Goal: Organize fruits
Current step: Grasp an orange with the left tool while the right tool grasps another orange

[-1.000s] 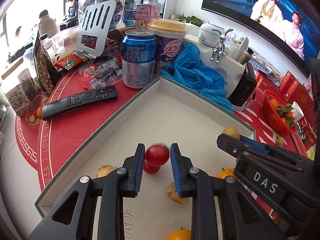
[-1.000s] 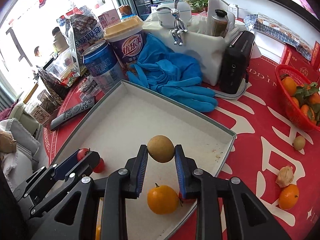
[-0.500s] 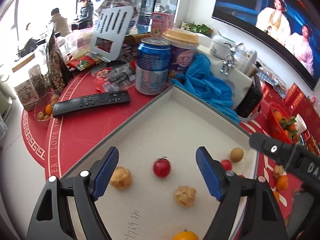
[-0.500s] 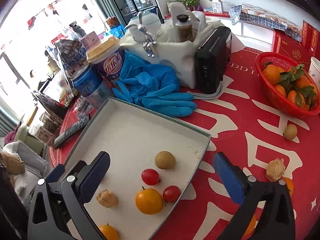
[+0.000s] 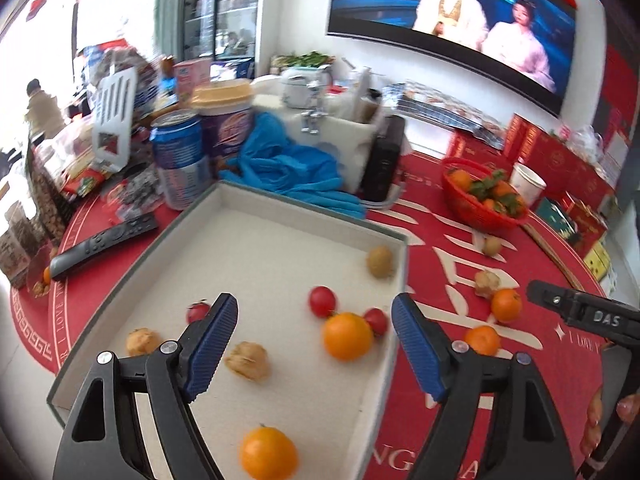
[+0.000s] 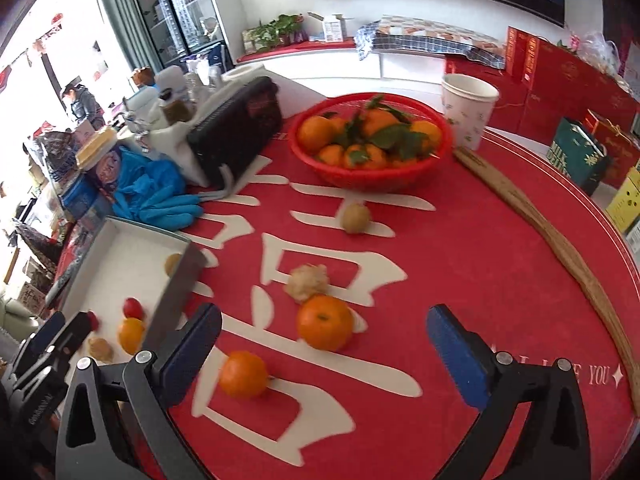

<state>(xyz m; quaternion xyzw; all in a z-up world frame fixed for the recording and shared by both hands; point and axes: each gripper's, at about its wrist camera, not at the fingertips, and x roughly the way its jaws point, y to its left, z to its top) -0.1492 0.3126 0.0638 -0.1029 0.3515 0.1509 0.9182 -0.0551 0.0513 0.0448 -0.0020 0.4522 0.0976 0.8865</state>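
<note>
Left hand-held gripper (image 5: 314,344) is hanging spread over the tray (image 5: 400,272), its tomato (image 5: 198,311) now dropped inside. Right hand-held gripper (image 6: 324,352), spread after releasing too, is facing a worktop orange (image 6: 325,322) (likely next pick).

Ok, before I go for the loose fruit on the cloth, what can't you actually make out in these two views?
- Left wrist: a cherry tomato is half hidden behind the left gripper finger.
- Right wrist: the tray near wall and the left gripper body cover part of its floor, so the fruit count inside is uncertain.
- Right wrist: the brown fruit in the tray is cut by that wall.
- Both views are motion blurred; can and cup labels are unreadable.
</note>
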